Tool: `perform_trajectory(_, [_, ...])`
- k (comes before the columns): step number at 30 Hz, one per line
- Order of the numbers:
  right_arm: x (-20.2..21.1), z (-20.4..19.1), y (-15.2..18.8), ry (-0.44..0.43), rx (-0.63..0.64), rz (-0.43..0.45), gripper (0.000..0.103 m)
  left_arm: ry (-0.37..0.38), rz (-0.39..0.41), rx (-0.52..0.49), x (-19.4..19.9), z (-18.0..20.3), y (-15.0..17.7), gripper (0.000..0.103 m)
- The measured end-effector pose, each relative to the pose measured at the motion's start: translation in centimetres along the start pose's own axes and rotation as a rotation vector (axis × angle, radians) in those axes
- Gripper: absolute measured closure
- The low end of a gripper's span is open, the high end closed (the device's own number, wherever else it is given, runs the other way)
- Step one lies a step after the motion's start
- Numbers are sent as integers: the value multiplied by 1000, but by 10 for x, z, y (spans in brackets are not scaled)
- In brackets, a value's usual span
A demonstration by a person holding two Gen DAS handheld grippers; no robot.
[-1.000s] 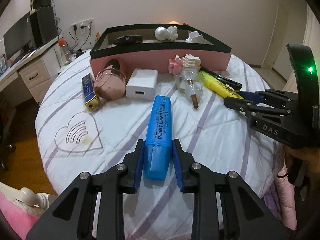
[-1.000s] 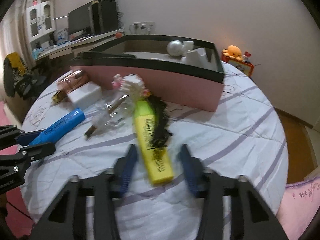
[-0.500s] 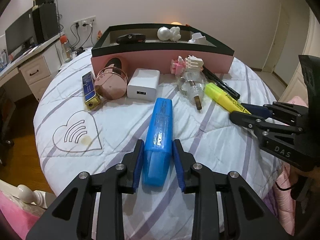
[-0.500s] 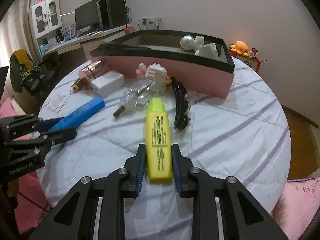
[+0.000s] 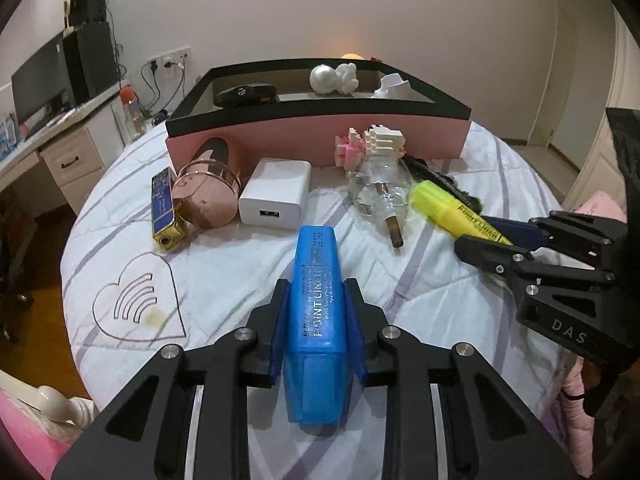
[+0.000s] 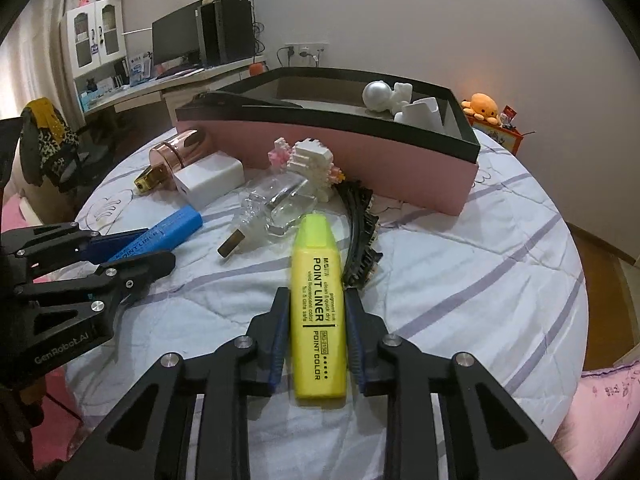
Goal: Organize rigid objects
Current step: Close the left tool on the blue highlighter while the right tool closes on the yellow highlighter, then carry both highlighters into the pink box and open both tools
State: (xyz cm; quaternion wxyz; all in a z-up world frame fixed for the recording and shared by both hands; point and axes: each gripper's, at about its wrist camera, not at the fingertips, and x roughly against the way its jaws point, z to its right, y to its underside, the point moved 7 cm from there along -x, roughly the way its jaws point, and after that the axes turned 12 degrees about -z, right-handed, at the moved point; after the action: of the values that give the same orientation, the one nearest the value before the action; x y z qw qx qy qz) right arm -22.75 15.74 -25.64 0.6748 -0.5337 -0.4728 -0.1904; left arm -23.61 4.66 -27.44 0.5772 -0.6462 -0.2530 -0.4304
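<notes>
My left gripper (image 5: 316,304) is shut on a blue highlighter (image 5: 317,312), which also shows in the right wrist view (image 6: 160,234). My right gripper (image 6: 316,312) is shut on a yellow highlighter (image 6: 318,312), also seen in the left wrist view (image 5: 456,212). Both pens point toward the pink box with a black rim (image 5: 316,140) at the back of the round table; it holds a white figure (image 5: 332,78) and a black item (image 5: 244,94).
In front of the box lie a blue-gold lighter (image 5: 164,208), a rose-gold jar (image 5: 208,196), a white charger (image 5: 276,194), a block toy (image 5: 372,144), a glass bottle (image 5: 380,192) and a black comb (image 6: 360,236). The white quilted tablecloth (image 5: 224,280) drops off at the edges.
My right gripper has closed on the yellow highlighter, which it was only straddling a second ago. My left gripper keeps its hold on the blue highlighter and has shifted slightly.
</notes>
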Motion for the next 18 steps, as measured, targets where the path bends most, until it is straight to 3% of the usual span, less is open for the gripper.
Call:
perform_trajectory(3, [5,-2,0,-18,-8,9,76,31,4,17,7,-2,2,77])
perform_trajectory(11, [34,-7,-2,-49,-37,66,76,1,41,43,29,-7,1,77])
perform_trajectory(18, [71,-8,-13,-43,-48,158,76,-35,151,31,78,-6,-15,77])
